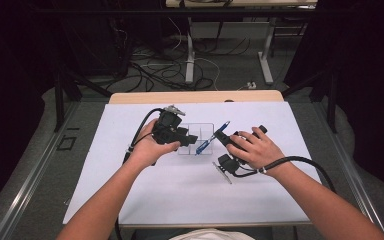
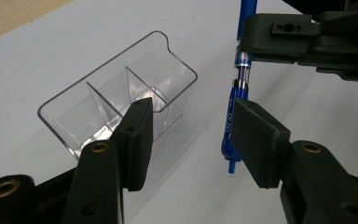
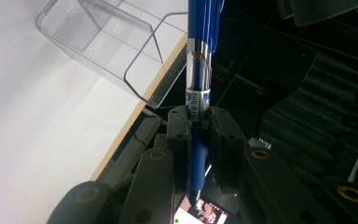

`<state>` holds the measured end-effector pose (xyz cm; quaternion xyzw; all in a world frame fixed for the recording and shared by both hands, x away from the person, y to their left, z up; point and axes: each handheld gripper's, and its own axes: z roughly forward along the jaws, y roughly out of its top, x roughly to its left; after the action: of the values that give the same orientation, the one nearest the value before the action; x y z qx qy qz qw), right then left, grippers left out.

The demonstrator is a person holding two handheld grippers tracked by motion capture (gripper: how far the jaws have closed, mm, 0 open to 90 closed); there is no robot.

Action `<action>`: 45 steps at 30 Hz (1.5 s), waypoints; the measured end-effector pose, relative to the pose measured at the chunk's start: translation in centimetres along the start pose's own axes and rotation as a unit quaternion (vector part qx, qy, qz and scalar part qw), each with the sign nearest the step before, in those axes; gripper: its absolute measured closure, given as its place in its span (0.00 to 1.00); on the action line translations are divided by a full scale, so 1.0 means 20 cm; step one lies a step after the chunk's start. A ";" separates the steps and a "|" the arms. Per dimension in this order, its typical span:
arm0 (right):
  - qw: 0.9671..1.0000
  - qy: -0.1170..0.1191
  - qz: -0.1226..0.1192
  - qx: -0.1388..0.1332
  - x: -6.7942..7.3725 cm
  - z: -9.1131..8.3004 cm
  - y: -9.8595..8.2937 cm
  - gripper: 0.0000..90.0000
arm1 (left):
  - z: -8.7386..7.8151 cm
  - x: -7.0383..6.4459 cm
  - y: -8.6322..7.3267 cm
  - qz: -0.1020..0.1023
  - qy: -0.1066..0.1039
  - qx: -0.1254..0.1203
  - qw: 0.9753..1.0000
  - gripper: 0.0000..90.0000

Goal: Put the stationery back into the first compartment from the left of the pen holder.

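We count two grippers, one clear organizer and one blue pen on a single white sheet over a wooden table. From the left: the left gripper [image 1: 186, 136], held in the person's left hand [image 1: 150, 145], rests at the near-left side of the clear plastic organizer [image 2: 121, 100], its jaws standing well apart with nothing between them. In the left gripper view one pad [image 2: 137, 135] sits just in front of the organizer's near wall and the other [image 2: 256, 140] stands just beside the pen, though we cannot tell whether it touches.

The organizer holds three compartments, all bare, split by two thin walls; its rim is rounded with a notch at one corner. It sits mid-sheet, with open white surface [image 1: 130, 165] to the left, to the right and toward the person, and the wooden table edge [image 1: 195, 97] just beyond the sheet's far side.

To the right, the blue pen [image 1: 211, 138] hangs tilted above the sheet, just beside the organizer's right end, its lower tip near the sheet. It has a blue barrel, a clear section with a silver band and white lettering along its side. The right gripper [image 1: 223, 138], in the person's right hand [image 1: 257, 147], is clamped tight across the pen's middle.
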<state>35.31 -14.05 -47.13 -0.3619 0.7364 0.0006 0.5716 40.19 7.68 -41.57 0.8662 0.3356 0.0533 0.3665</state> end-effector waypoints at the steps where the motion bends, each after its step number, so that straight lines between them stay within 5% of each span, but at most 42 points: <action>1: 1.000 -0.002 -0.001 -0.002 0.00 0.00 0.00 0.89 | 0.00 0.00 0.00 0.001 0.000 0.000 1.000 0.55; 27: 0.999 -0.020 -0.017 -0.033 0.01 -0.03 0.03 0.89 | 0.13 -0.09 0.04 -0.019 -0.050 0.046 0.998 0.61; 36: 0.999 -0.022 -0.023 -0.031 0.01 -0.04 0.05 0.89 | 0.19 -0.13 0.07 -0.007 -0.051 0.074 0.996 0.73; 40: 0.999 -0.024 -0.027 -0.033 0.00 -0.04 0.06 0.89 | 0.20 -0.14 0.07 -0.016 -0.056 0.084 0.995 0.86; 45: 0.999 -0.025 -0.028 -0.035 0.01 -0.04 0.06 0.89 | 0.19 -0.14 0.07 -0.013 -0.057 0.088 0.994 0.87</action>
<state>33.92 -13.61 -47.43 -0.4018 0.7110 0.0199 0.5767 40.11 2.95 -42.99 0.8923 0.3286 -0.0309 0.3080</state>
